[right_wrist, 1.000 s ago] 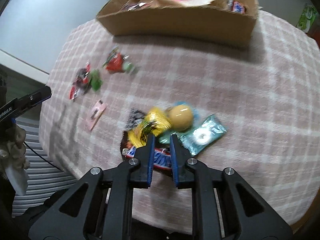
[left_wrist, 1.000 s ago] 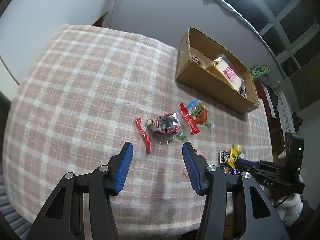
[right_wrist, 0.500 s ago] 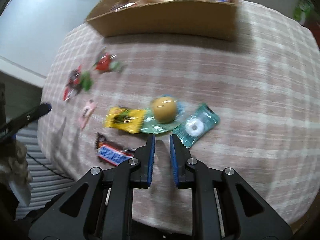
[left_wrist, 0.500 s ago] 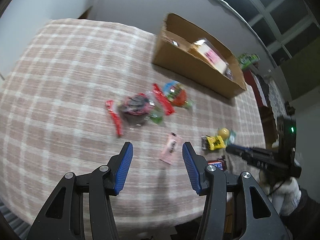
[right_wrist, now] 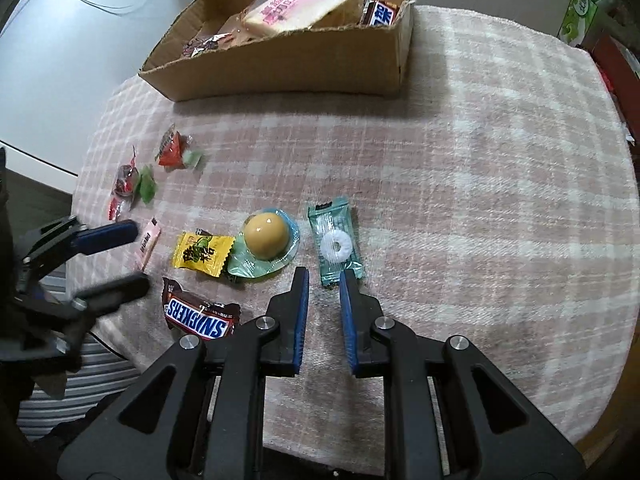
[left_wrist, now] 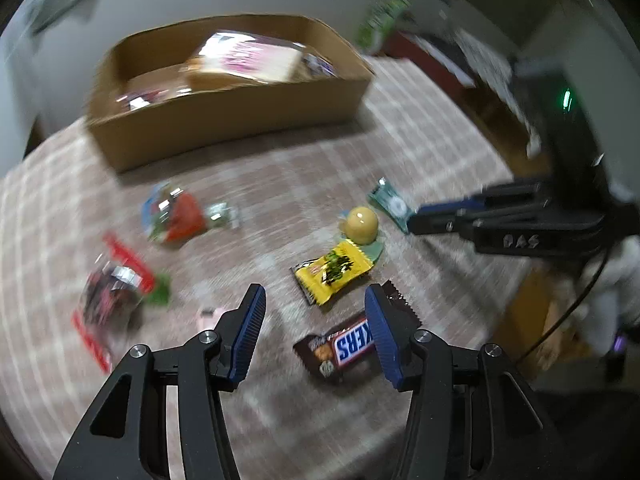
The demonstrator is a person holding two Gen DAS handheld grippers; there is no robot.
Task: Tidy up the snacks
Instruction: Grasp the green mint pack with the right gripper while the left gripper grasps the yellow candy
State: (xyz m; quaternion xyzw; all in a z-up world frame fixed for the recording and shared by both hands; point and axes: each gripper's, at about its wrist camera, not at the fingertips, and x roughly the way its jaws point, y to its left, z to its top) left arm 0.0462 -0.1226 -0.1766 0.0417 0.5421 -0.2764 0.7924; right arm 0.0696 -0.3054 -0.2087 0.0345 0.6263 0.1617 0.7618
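Loose snacks lie on the pink checked cloth: a Snickers bar (left_wrist: 340, 346) (right_wrist: 200, 314), a yellow packet (left_wrist: 332, 272) (right_wrist: 202, 254), a yellow ball sweet in a teal cup (left_wrist: 362, 220) (right_wrist: 266, 236), a teal mint packet (left_wrist: 390, 202) (right_wrist: 336, 244) and a small pink packet (right_wrist: 149, 242). My left gripper (left_wrist: 315, 294) (right_wrist: 140, 254) hovers open over the Snickers bar and yellow packet, holding nothing. My right gripper (right_wrist: 323, 274) (left_wrist: 416, 220) is shut and empty, its tips at the near end of the mint packet. The cardboard box (left_wrist: 224, 120) (right_wrist: 288, 68) at the back holds several snacks.
Red and green wrapped sweets (left_wrist: 176, 218) (right_wrist: 172, 152) and a dark red one (left_wrist: 112, 296) (right_wrist: 128, 184) lie to the left. The table edge (right_wrist: 120, 360) falls away just beside the Snickers bar. A green pack (right_wrist: 580, 12) stands beyond the far right corner.
The left gripper swung right and rolled, from above the red sweets to above the Snickers bar and yellow packet. The right gripper drifted right from the Snickers bar to the mint packet. Neither jaw opening changed.
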